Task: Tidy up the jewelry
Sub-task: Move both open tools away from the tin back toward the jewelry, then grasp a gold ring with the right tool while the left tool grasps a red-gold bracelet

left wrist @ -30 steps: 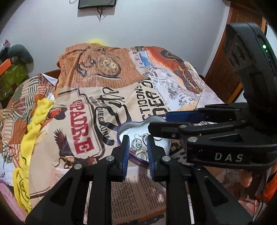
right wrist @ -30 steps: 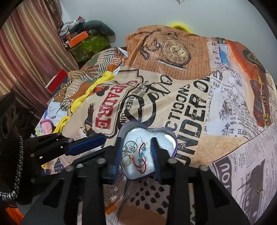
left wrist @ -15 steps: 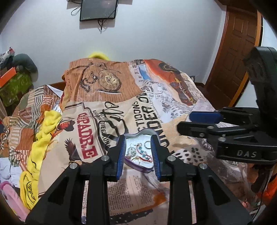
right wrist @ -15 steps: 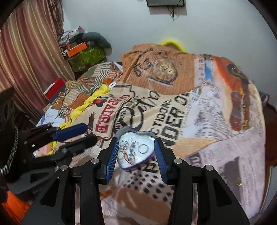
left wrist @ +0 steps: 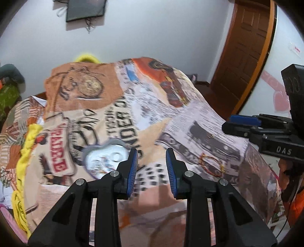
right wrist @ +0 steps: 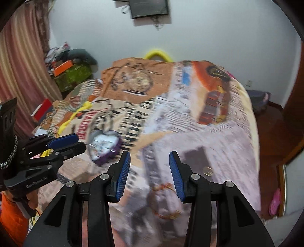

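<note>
A purple heart-shaped tin [left wrist: 106, 157] holding several pieces of jewelry lies on the printed bedspread [left wrist: 152, 114], blurred in both views. My left gripper [left wrist: 151, 157] is open and empty, with the tin just left of its fingers. A red-and-gold bracelet [left wrist: 210, 163] lies loose on the bedspread to the right, and a small gold piece [left wrist: 210, 135] sits above it. My right gripper [right wrist: 149, 157] hangs open and empty over the bedspread; the tin [right wrist: 104, 146] is to its left, the blurred bracelet [right wrist: 163, 187] low between its fingers, and a small gold ring [right wrist: 208, 171] to its right.
A yellow cloth [left wrist: 28, 144] runs along the bed's left side. Boxes and bags [right wrist: 70, 74] are piled by the striped curtain. The bed's right edge drops to a wooden floor [right wrist: 269, 121] in front of a brown door [left wrist: 245, 49]. A dark screen [right wrist: 150, 8] hangs on the wall.
Both grippers have pulled back and up from the tin and swung right, so it now sits left of each instead of between the fingers. The left jaws have widened. The bracelet has come into view.
</note>
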Demonstrator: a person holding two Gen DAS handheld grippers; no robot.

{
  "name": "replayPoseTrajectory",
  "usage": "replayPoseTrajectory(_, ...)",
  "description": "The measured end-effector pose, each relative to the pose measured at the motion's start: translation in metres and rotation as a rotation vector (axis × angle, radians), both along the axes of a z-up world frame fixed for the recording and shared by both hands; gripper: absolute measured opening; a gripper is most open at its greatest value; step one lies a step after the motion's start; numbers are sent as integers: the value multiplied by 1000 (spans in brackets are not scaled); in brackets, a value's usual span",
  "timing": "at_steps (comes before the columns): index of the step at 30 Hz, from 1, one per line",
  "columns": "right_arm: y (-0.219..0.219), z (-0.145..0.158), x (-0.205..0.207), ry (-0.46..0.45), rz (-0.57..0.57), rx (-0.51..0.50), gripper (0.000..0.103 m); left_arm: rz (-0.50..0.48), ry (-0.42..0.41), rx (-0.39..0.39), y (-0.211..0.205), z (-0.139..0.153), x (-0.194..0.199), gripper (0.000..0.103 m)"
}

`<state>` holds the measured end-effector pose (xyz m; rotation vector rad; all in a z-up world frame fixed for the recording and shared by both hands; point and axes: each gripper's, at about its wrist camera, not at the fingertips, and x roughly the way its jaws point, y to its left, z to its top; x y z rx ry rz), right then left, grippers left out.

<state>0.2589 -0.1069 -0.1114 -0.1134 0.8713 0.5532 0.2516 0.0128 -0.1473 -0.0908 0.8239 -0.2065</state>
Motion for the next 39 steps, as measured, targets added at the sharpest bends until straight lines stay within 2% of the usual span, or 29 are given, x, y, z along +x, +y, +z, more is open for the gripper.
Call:
replayPoseTrajectory(7,-60,-21,7,36,-107,-52,39,-110,105,6,-52,-31,16,30)
replayPoseTrajectory(17,-95,-59,23,92,-142,-133,39,-232,205,70,-104,-64,41,30)
replayPoseTrajectory(21,-93,-68,35,107,-126,-122,39,-226,224,71,-102,-72,49,29)
replayPoseTrajectory(25,-82,-79,46,118,-91,-128,39,-186,227,52,-91,-76,56,8)
replayPoseTrajectory(28,-73,-86,52,122,-70,-146,39,-162,228,12,-82,-78,60,8)
replayPoseTrajectory(32,-64,-94,60,122,-60,-166,38,-142,214,4,-78,-79,60,8)
replayPoseTrajectory(33,-63,-96,61,120,-59,-175,37,-142,212,3,-78,-79,59,7)
replayPoseTrajectory(36,-61,-99,62,122,-50,-167,24,-135,205,3,-77,-78,60,7)
replayPoseTrajectory(37,-59,-100,63,126,-47,-163,16,-132,202,2,-77,-78,60,7)
replayPoseTrajectory(39,-57,-100,63,124,-48,-164,16,-122,198,-3,-74,-76,59,7)
